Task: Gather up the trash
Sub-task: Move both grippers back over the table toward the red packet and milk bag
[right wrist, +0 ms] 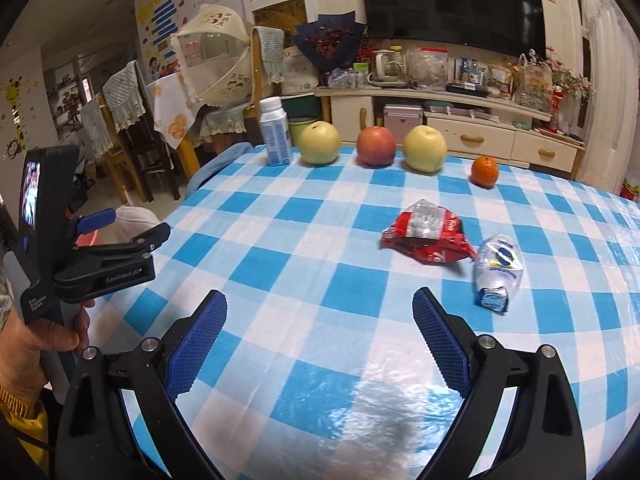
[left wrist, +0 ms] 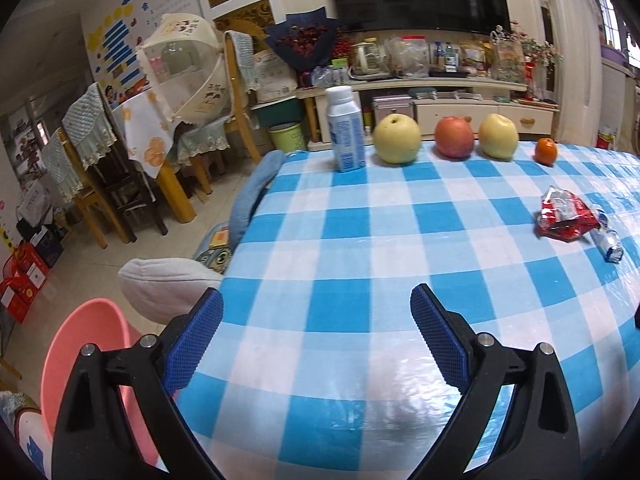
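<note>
A crumpled red snack wrapper (right wrist: 426, 236) lies on the blue checked tablecloth (right wrist: 320, 264), with a crumpled white-and-blue wrapper (right wrist: 498, 272) just right of it. Both also show in the left wrist view, the red one (left wrist: 566, 218) and the white one (left wrist: 610, 246), far right. A white milk carton (left wrist: 345, 128) stands at the table's far edge, and shows in the right wrist view (right wrist: 275, 132) too. My left gripper (left wrist: 316, 332) is open and empty over the table's near left part. My right gripper (right wrist: 320, 336) is open and empty, short of the wrappers. The left gripper also shows at the right wrist view's left edge (right wrist: 132, 236).
Two yellow pears (right wrist: 320, 144) (right wrist: 425, 149), a red apple (right wrist: 376, 146) and an orange (right wrist: 485, 171) line the far edge. A pink bin (left wrist: 86, 356) stands on the floor left of the table. Chairs (left wrist: 100, 184) and a second table stand beyond.
</note>
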`<state>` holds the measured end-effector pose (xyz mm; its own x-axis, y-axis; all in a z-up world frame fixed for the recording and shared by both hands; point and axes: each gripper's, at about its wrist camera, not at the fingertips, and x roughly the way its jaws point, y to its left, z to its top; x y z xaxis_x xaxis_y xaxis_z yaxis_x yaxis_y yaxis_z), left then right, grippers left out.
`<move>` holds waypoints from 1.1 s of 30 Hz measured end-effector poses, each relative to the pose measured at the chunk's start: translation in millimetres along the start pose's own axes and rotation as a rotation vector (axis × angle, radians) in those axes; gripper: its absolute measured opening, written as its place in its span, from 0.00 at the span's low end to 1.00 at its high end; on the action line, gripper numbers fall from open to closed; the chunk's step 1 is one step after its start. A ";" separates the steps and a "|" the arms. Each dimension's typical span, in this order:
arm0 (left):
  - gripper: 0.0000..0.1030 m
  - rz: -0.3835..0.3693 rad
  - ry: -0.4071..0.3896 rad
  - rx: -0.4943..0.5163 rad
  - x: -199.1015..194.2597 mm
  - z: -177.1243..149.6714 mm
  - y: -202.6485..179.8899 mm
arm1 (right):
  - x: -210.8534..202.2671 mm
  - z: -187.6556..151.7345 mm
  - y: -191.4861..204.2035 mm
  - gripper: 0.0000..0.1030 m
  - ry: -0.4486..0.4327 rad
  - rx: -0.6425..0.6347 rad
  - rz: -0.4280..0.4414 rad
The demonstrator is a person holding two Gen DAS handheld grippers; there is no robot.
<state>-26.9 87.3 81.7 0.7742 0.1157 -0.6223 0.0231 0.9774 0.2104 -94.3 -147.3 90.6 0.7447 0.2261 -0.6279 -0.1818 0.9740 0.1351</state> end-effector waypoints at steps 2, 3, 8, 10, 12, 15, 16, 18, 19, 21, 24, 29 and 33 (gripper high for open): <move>0.92 -0.032 -0.002 0.002 -0.5 0.3 -5.3 | -1.7 1.4 -8.6 0.90 -0.004 0.004 -0.022; 0.92 -0.045 -0.002 0.003 -0.7 0.3 -7.6 | -2.5 2.2 -14.0 0.90 -0.004 0.007 -0.033; 0.92 -0.129 -0.010 0.027 -3.6 0.5 -26.5 | -3.3 4.7 -49.9 0.90 0.009 0.066 -0.080; 0.92 -0.158 -0.013 0.047 -4.6 -0.2 -35.5 | -3.0 5.2 -69.0 0.90 0.017 0.107 -0.102; 0.92 -0.179 -0.014 0.063 -5.2 -0.5 -42.7 | -1.6 5.7 -88.4 0.90 0.031 0.148 -0.126; 0.92 -0.209 -0.013 0.090 -6.2 -1.2 -52.8 | 2.2 5.2 -115.1 0.90 0.048 0.204 -0.157; 0.92 -0.220 -0.012 0.096 -6.1 -1.6 -55.6 | 4.1 5.1 -123.2 0.90 0.056 0.219 -0.165; 0.92 -0.259 -0.002 0.099 -4.5 -2.6 -60.5 | 9.9 5.0 -137.8 0.90 0.074 0.246 -0.175; 0.92 -0.271 0.003 0.099 -3.9 -3.2 -62.4 | 13.2 4.8 -144.5 0.90 0.082 0.264 -0.176; 0.92 -0.290 0.025 0.102 -0.6 -5.1 -66.8 | 21.2 4.0 -157.2 0.90 0.100 0.310 -0.160; 0.92 -0.342 0.044 0.089 0.9 -6.0 -72.7 | 38.1 5.2 -167.1 0.90 0.135 0.344 -0.152; 0.92 -0.494 0.103 -0.033 8.9 2.0 -79.8 | 69.4 3.9 -169.4 0.90 0.218 0.290 -0.210; 0.92 -0.576 0.128 -0.058 15.5 21.0 -106.6 | 83.2 2.5 -173.0 0.90 0.244 0.239 -0.237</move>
<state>-4.1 -18.8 65.5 0.5651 -0.4192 -0.7106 0.3795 0.8968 -0.2273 0.8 -297.0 16.9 0.5691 0.0136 -0.8222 0.1518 0.9809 0.1213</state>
